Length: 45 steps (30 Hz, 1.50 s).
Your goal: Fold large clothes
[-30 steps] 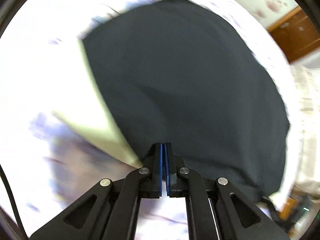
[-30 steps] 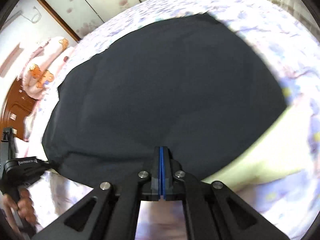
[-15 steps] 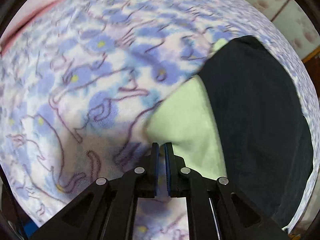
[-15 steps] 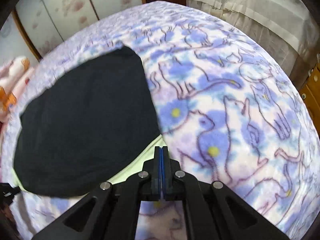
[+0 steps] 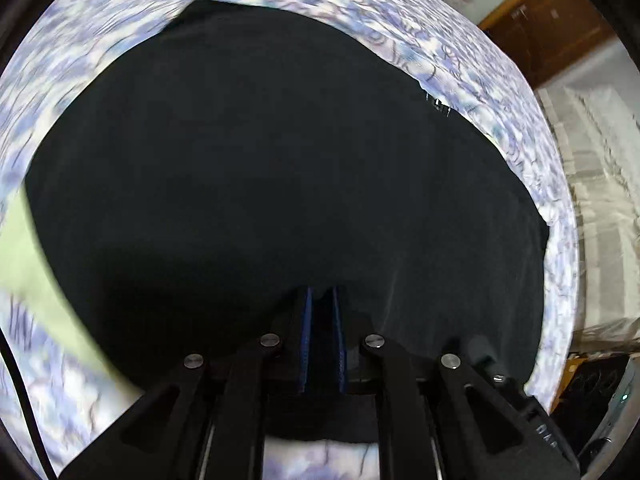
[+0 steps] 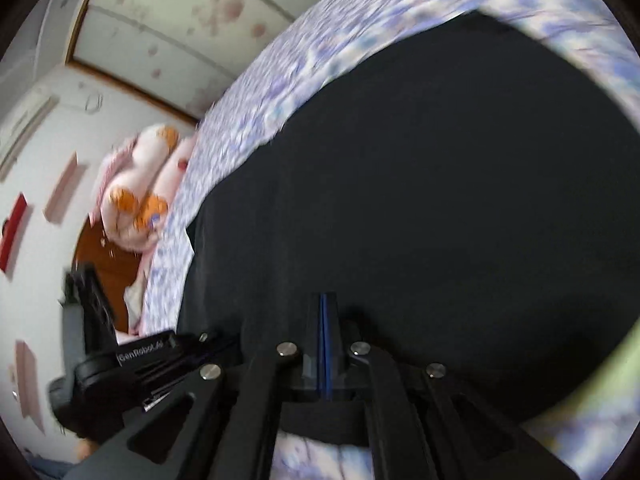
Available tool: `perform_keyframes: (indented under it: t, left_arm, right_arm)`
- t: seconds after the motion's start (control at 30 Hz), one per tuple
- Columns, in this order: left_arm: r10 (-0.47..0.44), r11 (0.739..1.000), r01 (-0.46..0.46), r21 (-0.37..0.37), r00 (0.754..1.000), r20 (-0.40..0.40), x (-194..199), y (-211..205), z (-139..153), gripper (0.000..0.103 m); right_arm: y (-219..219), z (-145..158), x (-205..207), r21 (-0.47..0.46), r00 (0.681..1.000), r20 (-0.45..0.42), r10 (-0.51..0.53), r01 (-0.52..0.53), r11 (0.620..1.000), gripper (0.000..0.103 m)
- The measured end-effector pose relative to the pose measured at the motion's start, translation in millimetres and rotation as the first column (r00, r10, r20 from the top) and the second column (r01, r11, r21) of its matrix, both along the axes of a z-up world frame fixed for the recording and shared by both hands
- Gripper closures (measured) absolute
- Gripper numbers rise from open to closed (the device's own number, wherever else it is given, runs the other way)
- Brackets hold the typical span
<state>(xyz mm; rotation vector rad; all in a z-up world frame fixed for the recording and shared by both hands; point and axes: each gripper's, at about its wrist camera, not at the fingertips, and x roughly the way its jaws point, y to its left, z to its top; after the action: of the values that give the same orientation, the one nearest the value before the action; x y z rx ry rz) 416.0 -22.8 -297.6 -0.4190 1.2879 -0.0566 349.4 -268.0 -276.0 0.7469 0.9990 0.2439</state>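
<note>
A large black garment lies spread on a blue-and-white cat-print bedspread. It fills most of the right wrist view too, as the same black garment. A pale green cloth sticks out from under one side and also shows as a pale green cloth. My left gripper is shut to a thin slit, its tips over the fabric just inside the near hem. My right gripper is fully shut, also over the fabric near that hem. Creases run from both tips; I cannot tell if cloth is pinched.
The black housing of the left tool sits close to the left of my right gripper, by the garment's near corner. Pink plush pillows lie at the bed's far end. Wooden furniture and a beige cover stand beyond the bed edge.
Half a second ago both views had swung outward over the bedspread. Both are now back over the black garment, further in from its near hem than a second ago. The left pads have parted slightly.
</note>
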Motion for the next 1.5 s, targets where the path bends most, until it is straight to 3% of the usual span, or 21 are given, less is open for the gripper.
perform_keyframes:
  t: [0.17, 0.33, 0.43, 0.5, 0.57, 0.67, 0.73, 0.83, 0.87, 1.0, 1.1, 1.23, 1.37, 1.43, 1.5]
  left_arm:
    - [0.034, 0.999, -0.032, -0.035, 0.999, 0.042, 58.9, 2.0, -1.7, 0.096]
    - [0.072, 0.997, -0.075, 0.017, 0.991, 0.109, 119.6, 11.4, -5.7, 0.098]
    - [0.124, 0.991, -0.129, 0.026, 0.984, 0.131, 141.9, 21.3, -7.0, 0.101]
    - [0.152, 0.979, -0.172, 0.112, 0.974, 0.166, 150.5, 29.0, -4.0, 0.101]
    - [0.178, 0.946, -0.215, 0.241, 0.970, 0.169, 159.0, 41.3, -6.7, 0.101]
    - [0.198, 0.929, -0.231, 0.288, 0.970, 0.140, 169.6, 73.8, -17.0, 0.101]
    - [0.193, 0.894, -0.232, 0.384, 0.972, 0.138, 169.1, 97.9, -15.9, 0.101]
    - [0.248, 0.870, -0.283, 0.404, 0.959, 0.139, 158.7, 150.8, -11.4, 0.101]
    - [0.263, 0.861, -0.300, 0.410, 0.954, 0.146, 153.3, 161.4, -9.8, 0.101]
    - [0.347, 0.846, -0.376, 0.379, 0.927, 0.144, 114.7, 218.5, 3.6, 0.101]
    - [0.351, 0.848, -0.381, 0.368, 0.925, 0.146, 81.9, 228.8, 16.6, 0.101]
    - [0.329, 0.882, -0.353, 0.311, 0.935, 0.129, 25.9, 233.8, 24.6, 0.099]
    - [0.340, 0.908, -0.353, 0.228, 0.936, 0.095, -25.0, 235.4, 25.7, 0.099]
    - [0.383, 0.909, -0.389, 0.150, 0.921, 0.067, -48.7, 239.0, 21.1, 0.099]
    - [0.398, 0.914, -0.399, 0.068, 0.917, 0.034, -65.0, 240.9, 15.3, 0.098]
  right_arm:
    - [18.3, -12.3, 62.0, -0.031, 1.000, 0.015, 0.027, -0.026, 0.999, 0.103]
    - [4.5, -3.1, 127.9, -0.147, 0.996, 0.064, 0.057, -0.047, 0.988, 0.103]
    - [-19.4, 6.1, 149.8, -0.252, 0.996, 0.083, 0.025, -0.004, 0.968, 0.103]
    - [-43.9, 9.9, 153.8, -0.302, 0.997, 0.075, -0.036, 0.057, 0.952, 0.103]
    - [-76.9, 11.3, 149.1, -0.374, 0.991, 0.050, -0.126, 0.135, 0.917, 0.103]
    - [-120.0, 11.2, 136.1, -0.428, 0.980, 0.029, -0.198, 0.191, 0.883, 0.103]
    - [-143.6, 18.4, 121.8, -0.433, 0.977, 0.043, -0.207, 0.205, 0.878, 0.103]
    - [-163.0, 33.8, 105.3, -0.611, 0.962, 0.031, -0.271, 0.233, 0.757, 0.103]
    - [-167.4, 39.7, 97.2, -0.618, 0.957, 0.033, -0.287, 0.245, 0.747, 0.103]
    - [-159.6, 66.8, 76.1, -0.555, 0.945, 0.032, -0.325, 0.287, 0.781, 0.103]
    - [-128.4, 88.3, 71.3, -0.541, 0.959, 0.010, -0.283, 0.243, 0.805, 0.103]
    - [-65.2, 109.8, 90.0, -0.478, 0.988, -0.038, -0.152, 0.116, 0.871, 0.103]
    - [10.0, 113.7, 107.0, -0.334, 0.992, -0.118, 0.034, -0.072, 0.940, 0.103]
    - [35.4, 104.7, 114.2, -0.275, 0.982, -0.169, 0.086, -0.131, 0.952, 0.103]
    - [64.0, 90.5, 118.6, -0.272, 0.961, -0.241, 0.133, -0.198, 0.942, 0.103]
